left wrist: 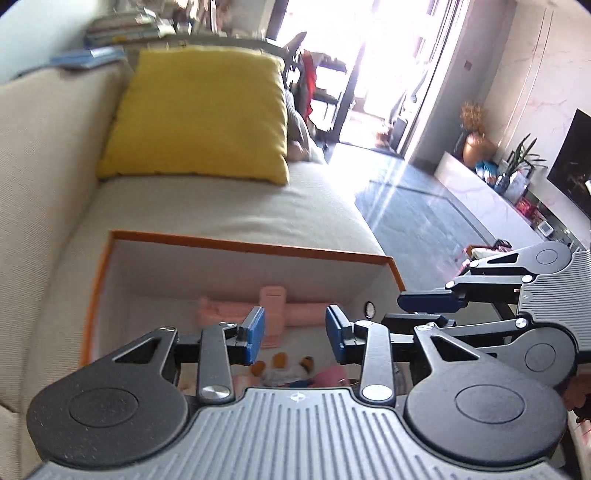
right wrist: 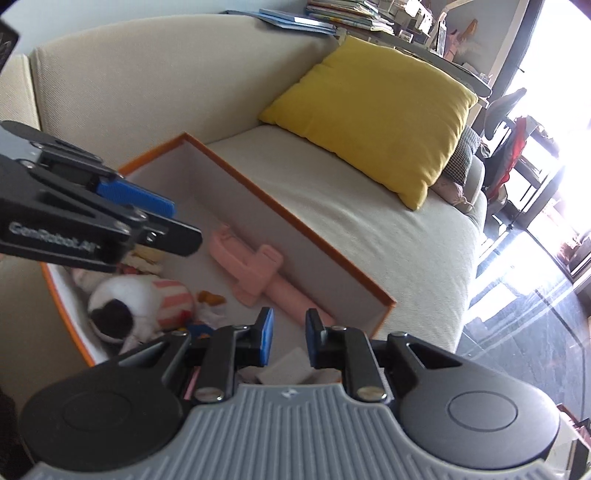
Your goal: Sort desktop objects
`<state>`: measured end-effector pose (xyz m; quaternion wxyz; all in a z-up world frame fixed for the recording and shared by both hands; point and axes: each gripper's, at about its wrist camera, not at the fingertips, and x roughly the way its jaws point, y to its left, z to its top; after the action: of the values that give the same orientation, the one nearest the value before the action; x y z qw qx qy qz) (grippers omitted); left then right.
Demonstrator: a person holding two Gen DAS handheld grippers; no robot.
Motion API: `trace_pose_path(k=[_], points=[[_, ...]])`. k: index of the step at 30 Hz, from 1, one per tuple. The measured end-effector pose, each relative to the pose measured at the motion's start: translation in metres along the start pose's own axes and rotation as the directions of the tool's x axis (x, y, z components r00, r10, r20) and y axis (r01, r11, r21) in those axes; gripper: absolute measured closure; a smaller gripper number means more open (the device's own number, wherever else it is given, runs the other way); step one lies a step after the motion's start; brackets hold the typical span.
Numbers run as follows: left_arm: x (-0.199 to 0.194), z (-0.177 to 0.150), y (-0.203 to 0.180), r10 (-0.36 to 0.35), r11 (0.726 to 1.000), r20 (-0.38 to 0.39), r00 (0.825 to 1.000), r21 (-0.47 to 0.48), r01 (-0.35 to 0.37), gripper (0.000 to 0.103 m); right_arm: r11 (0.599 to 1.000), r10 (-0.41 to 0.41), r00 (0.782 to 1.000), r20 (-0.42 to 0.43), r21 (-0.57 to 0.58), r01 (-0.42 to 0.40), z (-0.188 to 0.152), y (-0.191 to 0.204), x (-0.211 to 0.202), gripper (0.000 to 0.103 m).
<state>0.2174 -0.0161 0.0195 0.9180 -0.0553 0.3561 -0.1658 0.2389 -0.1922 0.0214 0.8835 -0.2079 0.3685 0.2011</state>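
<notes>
An orange-edged box (right wrist: 295, 225) with white inner walls sits on the seat of a cream sofa (right wrist: 369, 229), and both grippers hang over its open top. The left gripper (left wrist: 294, 332) points down into the box with its blue-padded jaws standing apart and nothing between them — through the gap a pink plastic tool (left wrist: 273, 306) shows, lying on the box floor. In the right wrist view the same pink tool (right wrist: 255, 273) lies along the far inner wall, just beside it. The right gripper (right wrist: 289, 338) has its jaws at a narrow gap, with nothing pinched; below them lies a flat white block (right wrist: 291, 365), though whether the pads touch it cannot be told. At the near-left end of the box lies a white plush toy (right wrist: 125, 302) with a dark patch and a pink-striped part, and a few small orange bits (right wrist: 210, 297) lie next to it. A yellow cushion (right wrist: 373, 118) leans against the sofa back, well apart from the box, and books (right wrist: 295, 18) are stacked on the ledge behind the backrest.
</notes>
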Motion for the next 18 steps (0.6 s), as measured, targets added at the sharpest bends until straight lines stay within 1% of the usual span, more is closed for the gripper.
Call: trace_pose_path(k=[1, 4, 7, 8, 10, 14, 16, 18], points=[[-0.008, -0.003, 0.002, 0.015, 1.000, 0.025, 1.000, 0.007, -0.015, 0.054, 1.000, 0.004, 1.000, 0.011, 0.011, -0.004, 0.000, 0.005, -0.003, 0.081], [-0.025, -0.011, 0.004, 0.077, 0.996, 0.076, 0.994, 0.031, -0.080, 0.052, 0.998, 0.014, 0.999, 0.037, 0.065, -0.017, 0.000, 0.016, -0.009, 0.075], [-0.035, -0.021, 0.012, 0.125, 0.992, 0.105, 0.987, 0.006, -0.126, 0.047, 0.991, 0.015, 0.999, 0.052, 0.133, -0.022, -0.003, 0.028, -0.010, 0.074], [-0.038, -0.023, 0.015, 0.137, 0.991, 0.111, 0.984, -0.007, -0.137, 0.044, 0.988, 0.014, 0.998, 0.055, 0.150, -0.022, -0.005, 0.032, -0.011, 0.073], [-0.044, -0.028, 0.018, 0.158, 0.987, 0.128, 0.979, -0.019, -0.157, 0.042, 0.982, 0.019, 0.997, 0.069, 0.187, -0.032, -0.010, 0.040, -0.012, 0.069], [-0.054, -0.039, 0.019, 0.195, 0.980, 0.160, 0.968, 0.003, -0.198, 0.033, 0.969, 0.032, 0.996, 0.080, 0.241, -0.050, -0.024, 0.054, -0.013, 0.064], [-0.052, -0.043, 0.016, 0.212, 0.976, 0.170, 0.962, 0.010, -0.216, 0.028, 0.962, 0.036, 0.996, 0.079, 0.267, -0.056, -0.030, 0.058, -0.013, 0.062], [-0.050, -0.048, 0.013, 0.238, 0.970, 0.174, 0.956, 0.010, -0.244, 0.020, 0.954, 0.024, 0.997, 0.075, 0.296, -0.045, -0.035, 0.058, -0.012, 0.061]])
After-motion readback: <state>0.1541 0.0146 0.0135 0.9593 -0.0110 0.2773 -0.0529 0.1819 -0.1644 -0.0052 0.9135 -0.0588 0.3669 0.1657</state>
